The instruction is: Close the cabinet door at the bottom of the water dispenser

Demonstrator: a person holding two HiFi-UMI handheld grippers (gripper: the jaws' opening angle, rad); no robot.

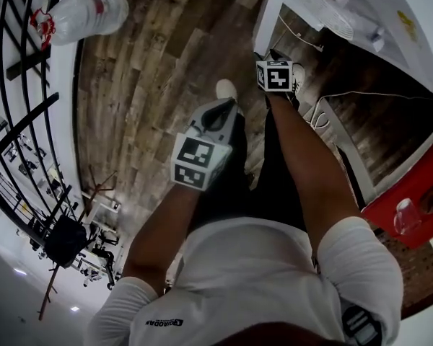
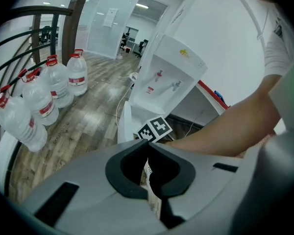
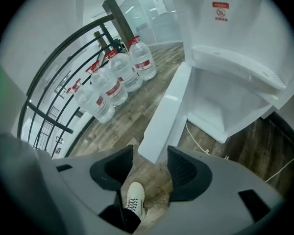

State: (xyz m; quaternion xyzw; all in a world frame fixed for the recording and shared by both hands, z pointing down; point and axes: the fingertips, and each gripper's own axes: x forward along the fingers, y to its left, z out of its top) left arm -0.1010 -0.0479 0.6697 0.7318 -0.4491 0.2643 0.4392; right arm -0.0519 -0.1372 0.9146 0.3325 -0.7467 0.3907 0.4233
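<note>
Right gripper (image 3: 149, 154), jaws spread, empty, before cabinet door (image 3: 164, 119) standing open at water dispenser (image 3: 210, 33) base: likely light, rigid, smooth panel, push near free edge; left gripper (image 2: 147, 148) jaws closed, empty.

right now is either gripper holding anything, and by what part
Nothing is held. The right gripper is open, its jaws framing the edge of the cabinet door without pinching it. The left gripper is shut, empty.

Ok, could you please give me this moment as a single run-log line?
cabinet door: open, not yet closed | right claw: open, empty, aimed at door's edge | left claw: shut, empty
</note>
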